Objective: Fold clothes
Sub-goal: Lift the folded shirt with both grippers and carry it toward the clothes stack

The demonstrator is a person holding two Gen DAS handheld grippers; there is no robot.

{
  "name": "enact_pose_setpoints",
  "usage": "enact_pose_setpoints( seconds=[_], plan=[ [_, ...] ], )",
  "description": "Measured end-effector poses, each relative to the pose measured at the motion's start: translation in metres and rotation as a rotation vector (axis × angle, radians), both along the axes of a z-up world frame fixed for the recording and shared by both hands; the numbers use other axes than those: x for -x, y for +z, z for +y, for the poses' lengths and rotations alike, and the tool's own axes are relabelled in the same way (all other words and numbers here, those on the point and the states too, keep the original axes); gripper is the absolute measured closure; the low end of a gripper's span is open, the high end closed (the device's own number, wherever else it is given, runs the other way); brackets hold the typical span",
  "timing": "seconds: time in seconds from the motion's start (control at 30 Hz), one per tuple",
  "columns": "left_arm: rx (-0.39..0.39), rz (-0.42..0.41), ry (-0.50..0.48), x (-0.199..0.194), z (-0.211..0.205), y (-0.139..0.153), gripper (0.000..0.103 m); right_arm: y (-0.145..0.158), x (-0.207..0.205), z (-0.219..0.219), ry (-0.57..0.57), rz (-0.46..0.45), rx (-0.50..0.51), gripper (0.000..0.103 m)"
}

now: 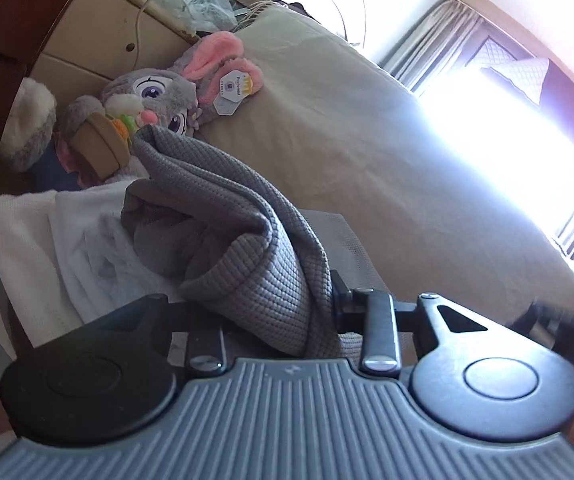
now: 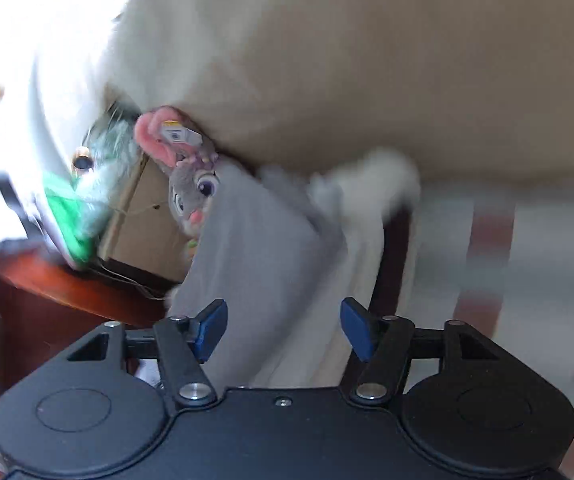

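- Beige bed (image 1: 367, 152) behind the grey knit garment (image 1: 239, 216): your left gripper (image 1: 327, 316) pinches its bunched fold.
- Right gripper (image 2: 283, 330) jaws spread, gripping nothing; next, catch the garment's free edge.

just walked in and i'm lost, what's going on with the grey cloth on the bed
A person is folding clothes with a handheld gripper in each hand. The left gripper is shut on a bunched grey waffle-knit garment, lifted over the beige bed. The right gripper is open, with the grey cloth between its pads. A plush rabbit lies behind.
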State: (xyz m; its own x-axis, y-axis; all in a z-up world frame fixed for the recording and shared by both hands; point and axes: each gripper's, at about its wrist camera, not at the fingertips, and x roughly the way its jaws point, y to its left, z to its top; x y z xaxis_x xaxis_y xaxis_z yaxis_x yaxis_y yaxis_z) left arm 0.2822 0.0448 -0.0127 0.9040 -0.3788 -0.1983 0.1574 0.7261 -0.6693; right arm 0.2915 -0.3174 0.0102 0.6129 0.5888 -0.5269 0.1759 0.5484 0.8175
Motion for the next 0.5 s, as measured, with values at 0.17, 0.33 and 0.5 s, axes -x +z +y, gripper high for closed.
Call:
enact_pose_setpoints(
  seconds=[0.17,0.33,0.5],
  plan=[
    [-0.022,0.006,-0.009,0.002,-0.002,-0.001,0.070,-0.031,-0.015,0.016,-0.051,-0.013,-0.029,0.033],
    [-0.042,0.018,-0.017,0.004,0.001,0.002,0.066,-0.020,-0.044,0.028,-0.071,-0.144,-0.035,0.032],
    [0.033,0.073,-0.107,0.011,0.020,0.012,0.040,-0.002,-0.052,0.049,-0.022,-0.248,0.140,0.077]
  ],
)
